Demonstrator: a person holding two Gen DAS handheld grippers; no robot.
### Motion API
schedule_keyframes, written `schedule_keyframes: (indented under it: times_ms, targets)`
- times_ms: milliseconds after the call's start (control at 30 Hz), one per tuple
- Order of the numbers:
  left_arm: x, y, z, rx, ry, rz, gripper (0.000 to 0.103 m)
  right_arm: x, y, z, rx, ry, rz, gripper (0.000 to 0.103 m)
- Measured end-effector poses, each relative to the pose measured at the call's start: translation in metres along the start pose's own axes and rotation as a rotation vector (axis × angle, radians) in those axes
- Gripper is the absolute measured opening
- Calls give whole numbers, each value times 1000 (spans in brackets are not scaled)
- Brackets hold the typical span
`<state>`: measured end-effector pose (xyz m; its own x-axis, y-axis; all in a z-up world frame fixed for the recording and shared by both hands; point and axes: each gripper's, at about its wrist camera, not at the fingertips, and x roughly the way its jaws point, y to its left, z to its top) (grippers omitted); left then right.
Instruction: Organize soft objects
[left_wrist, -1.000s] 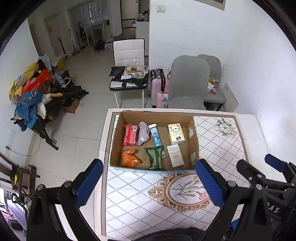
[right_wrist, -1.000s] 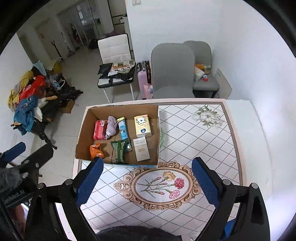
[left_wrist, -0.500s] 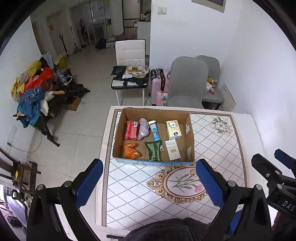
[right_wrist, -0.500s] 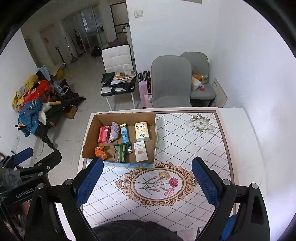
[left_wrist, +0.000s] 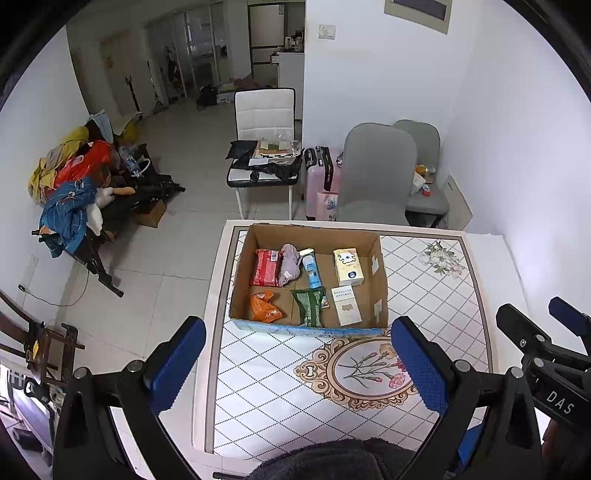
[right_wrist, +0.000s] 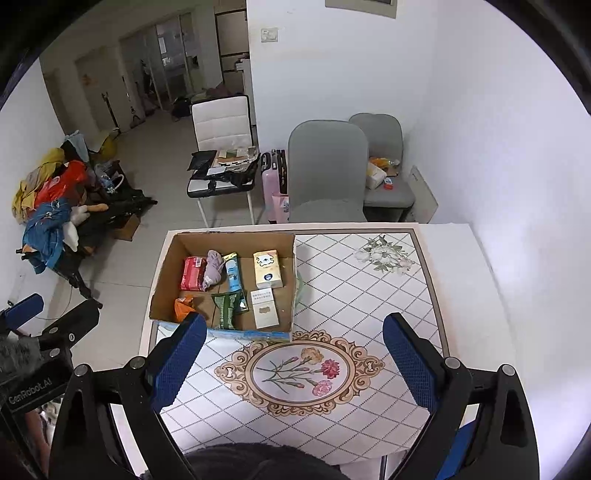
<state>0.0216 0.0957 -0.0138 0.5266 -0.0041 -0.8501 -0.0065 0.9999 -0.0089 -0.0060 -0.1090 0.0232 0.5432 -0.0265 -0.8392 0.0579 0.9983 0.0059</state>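
A cardboard box stands on the patterned table. In it lie a red pack, a purple cloth, a blue tube, a yellow tissue pack, a white pack, a green pouch and an orange pouch. My left gripper is open and empty, high above the table's near side. My right gripper is open and empty, also high, to the right of the box.
Two grey chairs and a white chair with clutter stand beyond the table. A pink suitcase stands between them. A pile of clothes lies at the left wall. A white wall runs along the right.
Both grippers have risen and drawn back from the table, so the box looks smaller and farther. Both stay open and empty. The box's contents have not moved.
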Motion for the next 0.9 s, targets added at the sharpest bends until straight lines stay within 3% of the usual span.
schedule_keyframes:
  times_ms: [900]
  targets:
    - [5, -4, 4, 19, 10, -5, 103, 0, 0, 0, 19, -6, -23, 98]
